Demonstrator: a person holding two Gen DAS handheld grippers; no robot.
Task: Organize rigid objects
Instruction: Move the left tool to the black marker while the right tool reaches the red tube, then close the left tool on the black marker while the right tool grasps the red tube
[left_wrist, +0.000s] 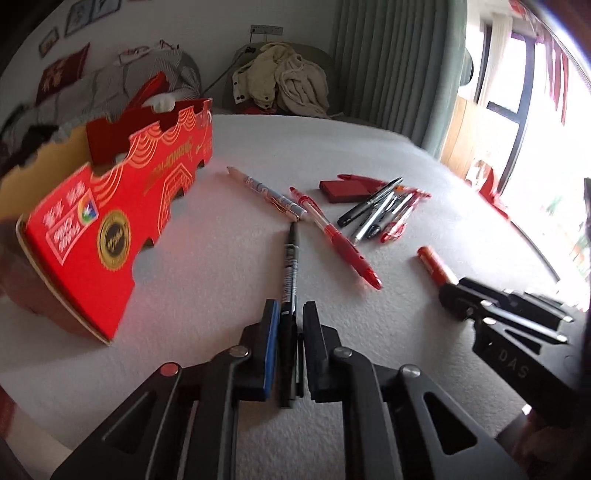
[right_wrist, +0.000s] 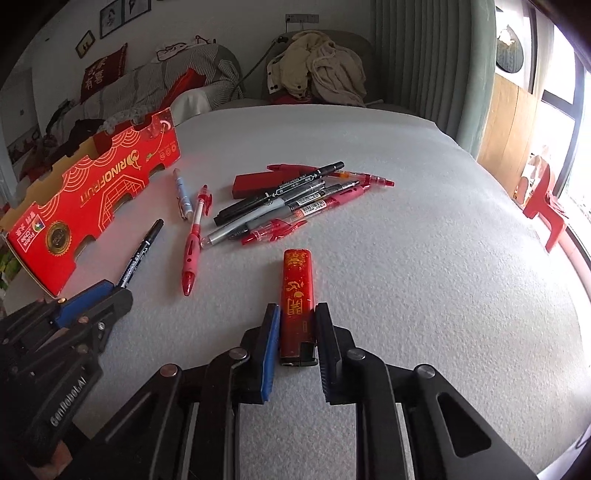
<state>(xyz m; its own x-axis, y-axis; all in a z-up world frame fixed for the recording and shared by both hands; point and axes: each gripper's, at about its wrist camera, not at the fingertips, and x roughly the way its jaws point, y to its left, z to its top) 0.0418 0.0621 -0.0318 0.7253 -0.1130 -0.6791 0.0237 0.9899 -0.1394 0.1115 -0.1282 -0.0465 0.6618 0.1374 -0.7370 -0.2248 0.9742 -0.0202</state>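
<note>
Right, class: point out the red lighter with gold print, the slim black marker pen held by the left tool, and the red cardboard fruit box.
Red lighter with gold print (right_wrist: 298, 295), right wrist view, middle of its body.
Slim black marker pen (left_wrist: 290, 269), left wrist view, mid barrel.
Red cardboard fruit box (right_wrist: 99, 192), right wrist view, printed long side.

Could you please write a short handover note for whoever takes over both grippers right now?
Left gripper: jaws shut on the black marker.
Right gripper: jaws shut on the red lighter.
Both items are near the white tabletop; whether lifted is unclear.
The red cardboard box stands at left.
Left: the blue patterned pen, the red pen, the pile of pens and the red case lie loose on the table.
</note>
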